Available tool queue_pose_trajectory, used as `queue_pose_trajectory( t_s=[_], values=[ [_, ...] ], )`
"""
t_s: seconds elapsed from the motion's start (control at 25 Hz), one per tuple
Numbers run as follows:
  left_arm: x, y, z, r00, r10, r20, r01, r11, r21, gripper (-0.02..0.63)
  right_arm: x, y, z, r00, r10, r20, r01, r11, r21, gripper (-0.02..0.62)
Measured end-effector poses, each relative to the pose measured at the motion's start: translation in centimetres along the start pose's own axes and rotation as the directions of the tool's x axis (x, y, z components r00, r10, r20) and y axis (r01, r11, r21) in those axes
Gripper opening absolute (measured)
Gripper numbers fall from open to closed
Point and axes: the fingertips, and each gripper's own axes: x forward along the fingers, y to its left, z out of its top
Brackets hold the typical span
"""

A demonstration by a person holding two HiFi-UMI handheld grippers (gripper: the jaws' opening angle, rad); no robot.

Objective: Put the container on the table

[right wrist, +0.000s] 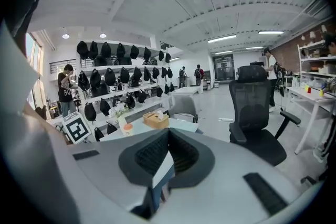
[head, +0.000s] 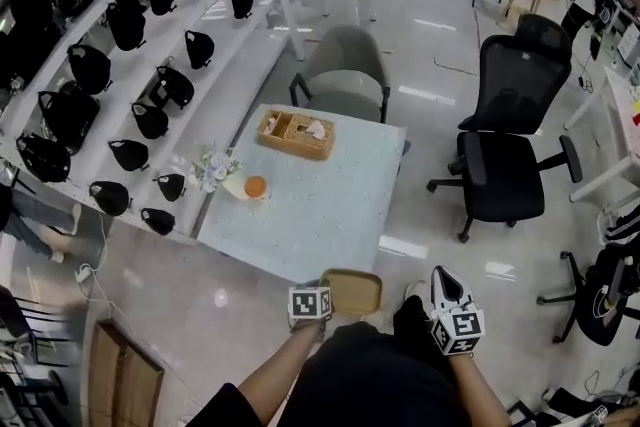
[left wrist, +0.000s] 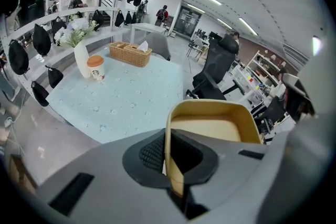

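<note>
A tan, shallow container (head: 352,292) hangs just short of the near edge of the table (head: 330,225), which has a light blue cloth. My left gripper (head: 324,293) is shut on its left rim. In the left gripper view the container (left wrist: 215,131) fills the space ahead of the jaws, and my left gripper (left wrist: 170,150) pinches its thin wall. The table (left wrist: 131,105) lies beyond and below it. My right gripper (head: 443,283) is to the right of the container, apart from it. In its own view my right gripper (right wrist: 164,159) stands shut, holding nothing I can make out.
On the table are a wicker basket (head: 295,135), a white vase of flowers (head: 214,167) and an orange-lidded cup (head: 256,186). A grey chair (head: 345,70) stands behind it, and a black office chair (head: 510,150) to its right. Shelves of black caps (head: 130,65) run along the left.
</note>
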Motion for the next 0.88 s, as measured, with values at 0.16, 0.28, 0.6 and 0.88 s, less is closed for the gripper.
queue_pose_trajectory(
  t_s=[0.16, 0.28, 0.6, 0.88],
  values=[
    [-0.7, 1.0, 0.8, 1.000, 0.024, 0.016, -0.024, 0.999, -0.036, 0.008, 2.2, -0.6, 1.1, 1.000, 0.014, 0.022, -0.014, 1.000, 0.014, -0.002],
    [-0.4, 1.9, 1.6, 0.998, 0.054, 0.034, -0.050, 0.994, -0.094, 0.008, 4.7, -0.7, 1.9, 0.998, 0.060, 0.018, -0.059, 0.998, -0.014, -0.002],
    [2.2, 3.6, 5.5, 0.987, 0.143, 0.070, -0.120, 0.960, -0.254, 0.009, 14.0, -2.7, 6.9, 0.978, 0.207, 0.023, -0.205, 0.975, -0.089, -0.002],
    [4.3, 2.6, 10.9, 0.969, 0.196, 0.152, -0.116, 0.899, -0.422, 0.009, 21.6, -3.7, 9.7, 0.924, 0.381, -0.028, -0.381, 0.914, -0.142, -0.002]
  ],
)
